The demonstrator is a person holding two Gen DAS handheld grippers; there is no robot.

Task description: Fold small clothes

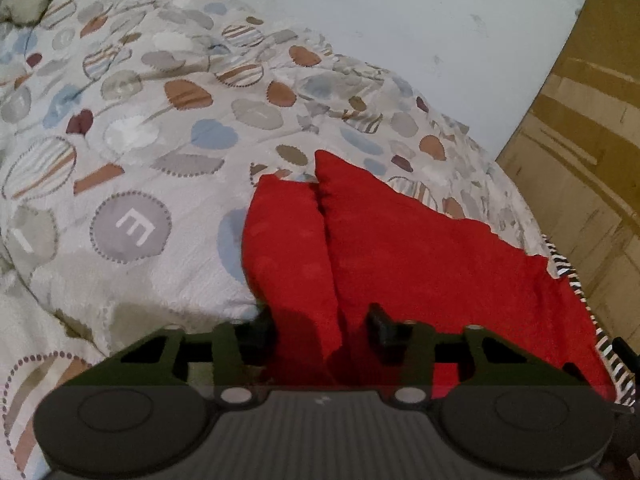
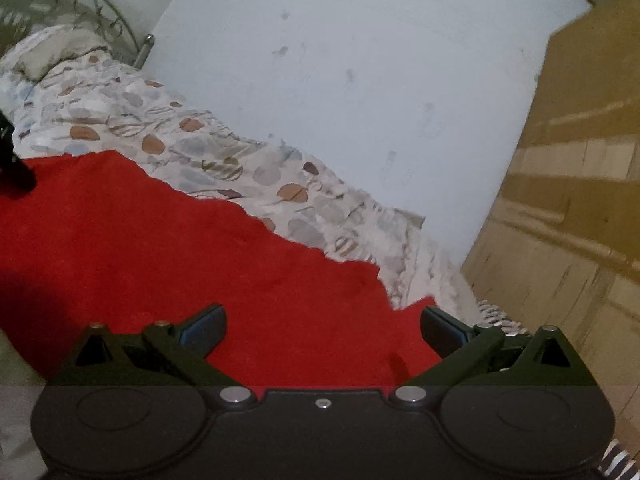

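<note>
Red cloth lies on the patterned bedspread, bunched in 2 ridges between the left gripper fingers, which pinch it. The right gripper stands spread wide, cloth lying flat between its fingers.

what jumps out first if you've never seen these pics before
The bright red cloth spread on the patterned bedspread grabs the eye, bunched into a raised fold running into the left tongs. The right tongs hang wide open over its flat part, with a pale wall behind the bed.
</note>
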